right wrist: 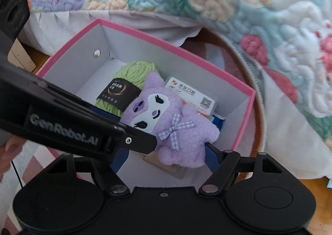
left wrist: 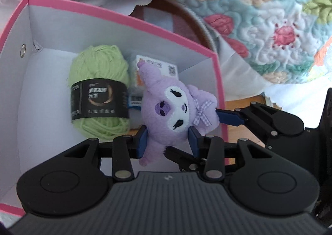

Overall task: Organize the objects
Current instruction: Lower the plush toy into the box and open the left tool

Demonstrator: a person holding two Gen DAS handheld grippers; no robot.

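Above the open pink box (left wrist: pixel 220 81), a purple plush toy (left wrist: pixel 172 108) with a gingham bow hangs pinched between the blue pads of the left claw (left wrist: pixel 168 141), its face turned toward the lens. The right claw (right wrist: pixel 166 160) reaches in from the side, one blue pad touching the toy near the bow; its jaws look spread around the toy, though the left claw's arm hides the other pad. Inside the white-lined box lie a green yarn skein (left wrist: pixel 99 94) with a black label and, beside it, a white packet (right wrist: pixel 193 96) bearing a QR code. Behind the box lies a floral quilt (left wrist: pixel 259 6), with a strip of wooden tabletop (left wrist: pixel 242 104) beside it.
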